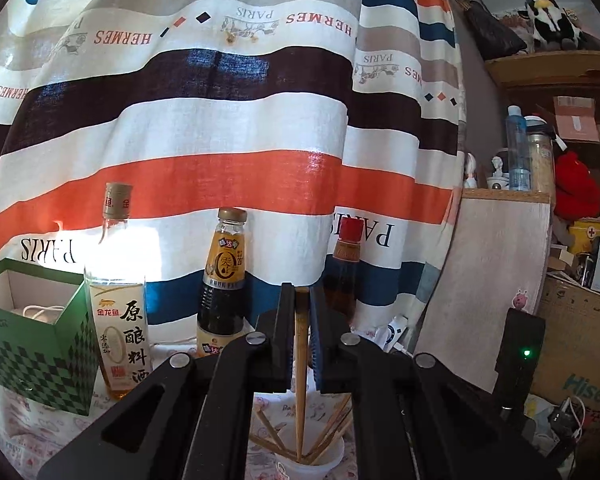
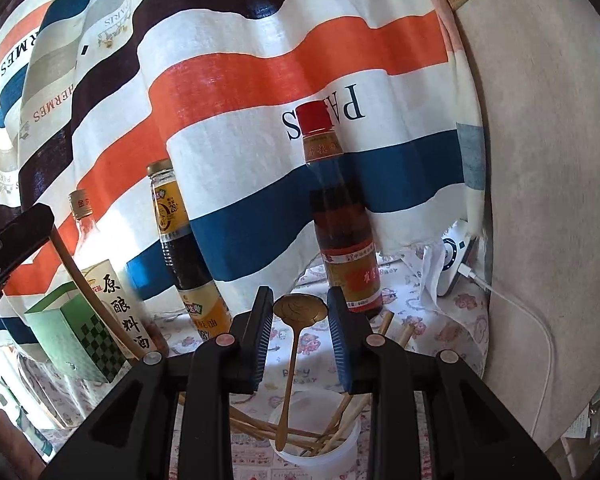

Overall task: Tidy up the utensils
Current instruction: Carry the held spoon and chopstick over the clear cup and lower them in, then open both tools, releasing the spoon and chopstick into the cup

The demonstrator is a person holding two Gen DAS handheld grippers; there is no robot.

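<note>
My left tool (image 1: pixel 301 334) is pressed nearly together, pinching one wooden chopstick (image 1: pixel 300 376) upright between its pads; the stick's lower end reaches down into the white plastic cup (image 1: pixel 332 462) on the counter (image 1: pixel 28 432). More chopsticks (image 1: pixel 332 432) already lean in that cup, fanned against its rim.

My right tool (image 2: pixel 298 334) is spread wide and holds nothing. Between its fingers, without touching either pad as far as I can tell, a brass-coloured spoon (image 2: pixel 298 312) stands in the same cup (image 2: pixel 340 452), bowl end up, handle down among the chopsticks (image 2: pixel 260 428). In the right wrist view my left tool (image 2: pixel 12 236) shows at the left edge with its chopstick (image 2: pixel 88 292) slanting down; the stick's lower end is hidden behind my right tool.

Behind the cup stand three bottles: a pale cooking wine bottle (image 1: pixel 118 300), a dark sauce bottle (image 1: pixel 220 292), and a red-capped bottle (image 2: pixel 342 228). A green checked box (image 1: pixel 36 344) sits left of them, before a striped curtain (image 1: pixel 220 120).

The tool bodies cover most of the cup's base, and its bottom is cut off in the left wrist view.
</note>
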